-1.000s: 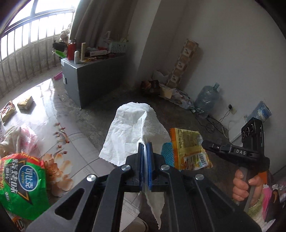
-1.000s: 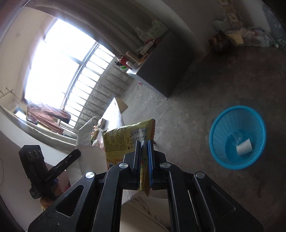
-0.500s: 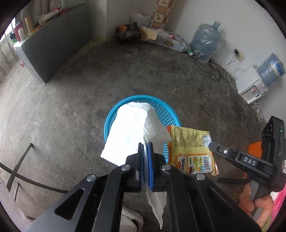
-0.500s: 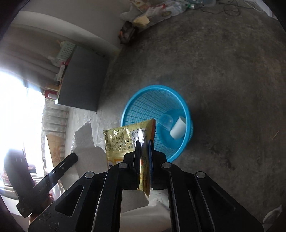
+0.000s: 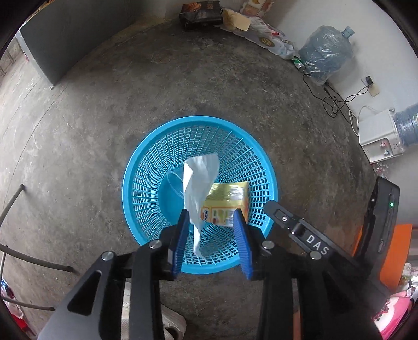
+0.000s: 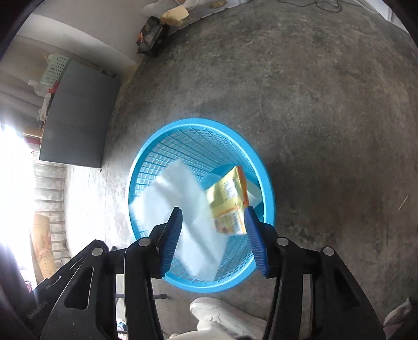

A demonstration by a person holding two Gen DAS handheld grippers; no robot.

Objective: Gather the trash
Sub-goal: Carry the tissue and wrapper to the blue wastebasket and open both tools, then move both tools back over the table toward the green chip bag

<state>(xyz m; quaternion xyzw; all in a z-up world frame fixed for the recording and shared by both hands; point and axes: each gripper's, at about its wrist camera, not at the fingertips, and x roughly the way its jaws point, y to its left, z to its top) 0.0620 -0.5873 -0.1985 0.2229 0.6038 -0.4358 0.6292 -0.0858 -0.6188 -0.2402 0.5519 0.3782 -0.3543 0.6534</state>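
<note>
A blue plastic basket (image 5: 146, 167) stands on the concrete floor, seen also in the right wrist view (image 6: 188, 128). My left gripper (image 5: 212, 222) is open above it, and a white tissue (image 5: 198, 180) falls between its fingers into the basket. My right gripper (image 6: 213, 222) is open above the basket too, and a yellow snack packet (image 6: 228, 201) drops from it beside the tissue (image 6: 180, 196). The packet (image 5: 230, 201) shows in the left wrist view. A clear cup (image 5: 174, 183) lies in the basket.
A grey cabinet (image 5: 49, 39) stands at the far left. Water bottles (image 5: 326, 55), cables and a white dispenser (image 5: 378, 138) line the right wall. Bags and boxes (image 5: 203, 13) lie at the far wall. A white shoe (image 6: 222, 313) is below the basket.
Both grippers moved over the basket and opened. The tissue and the snack packet left the fingers and are falling into the basket.
</note>
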